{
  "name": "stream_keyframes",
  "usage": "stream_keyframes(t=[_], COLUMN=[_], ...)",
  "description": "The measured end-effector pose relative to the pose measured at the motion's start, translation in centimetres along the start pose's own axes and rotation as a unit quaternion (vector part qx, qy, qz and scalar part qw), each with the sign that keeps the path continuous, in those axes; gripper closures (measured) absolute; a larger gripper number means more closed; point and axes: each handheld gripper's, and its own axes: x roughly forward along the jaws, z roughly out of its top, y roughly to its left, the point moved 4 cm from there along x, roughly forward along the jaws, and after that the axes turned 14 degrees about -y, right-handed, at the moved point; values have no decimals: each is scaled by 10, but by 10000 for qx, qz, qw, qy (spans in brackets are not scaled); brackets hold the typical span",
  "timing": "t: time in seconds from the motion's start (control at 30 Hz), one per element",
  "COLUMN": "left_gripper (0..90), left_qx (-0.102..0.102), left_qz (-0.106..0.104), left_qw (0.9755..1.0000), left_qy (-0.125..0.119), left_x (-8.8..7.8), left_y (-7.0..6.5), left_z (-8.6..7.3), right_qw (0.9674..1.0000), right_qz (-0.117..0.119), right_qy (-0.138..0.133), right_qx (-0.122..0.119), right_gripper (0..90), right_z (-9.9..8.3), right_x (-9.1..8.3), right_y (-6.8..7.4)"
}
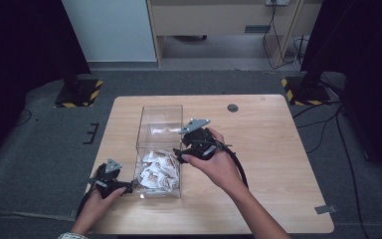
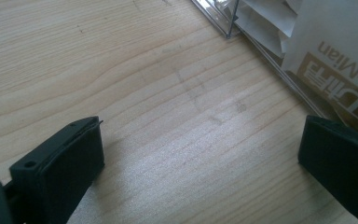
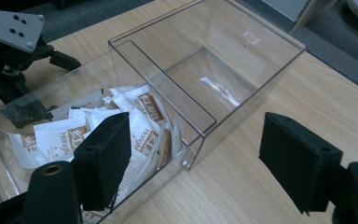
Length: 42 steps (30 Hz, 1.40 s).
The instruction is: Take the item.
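Note:
A clear plastic box (image 1: 160, 110) stands on the wooden table (image 1: 268, 149), split by a divider (image 3: 172, 84) into two compartments. The near one holds several white sachets with brown print (image 1: 156, 172) (image 3: 60, 137); the far one looks empty. My right gripper (image 1: 180, 154) (image 3: 196, 154) hovers open at the box's right wall, above the sachets, with nothing between its jaws. My left gripper (image 1: 132, 185) (image 2: 200, 149) is open low over bare wood just outside the box's near left corner. A sachet (image 2: 340, 60) shows through the wall beside it. The left gripper's grey plate (image 3: 11, 28) shows beyond the box.
A dark round grommet (image 1: 233, 107) sits in the table's far middle. Bare wood stretches to the right of the box. Yellow-and-black striped stand bases (image 1: 79, 92) (image 1: 303, 89) rest on the floor behind the table. A grey tape strip (image 1: 326, 209) marks the near right corner.

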Motion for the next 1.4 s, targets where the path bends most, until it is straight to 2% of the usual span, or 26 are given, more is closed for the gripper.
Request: stream_keyframes(t=[0.33,0.8,1.17,1.4], left_gripper=[0,0,0,0], left_qx=[-6,-8,-23,-20], left_qz=[7,8,-27,-25], left_qw=[10000,10000,10000,10000], left_qy=[-3,-3,-12,-14], left_x=[0,0,1,1], left_y=[0,0,0,0], left_z=[0,0,0,0], right_qw=[9998,9995,9981,9972], right_qz=[144,326,608,726], right_qy=[-87,-43,10,140], right_qx=[104,42,-50,-121], right_gripper=[335,383,536,591], right_z=[0,-7,-15,-25], right_x=[12,26,36,43], right_y=[8,23,38,48])
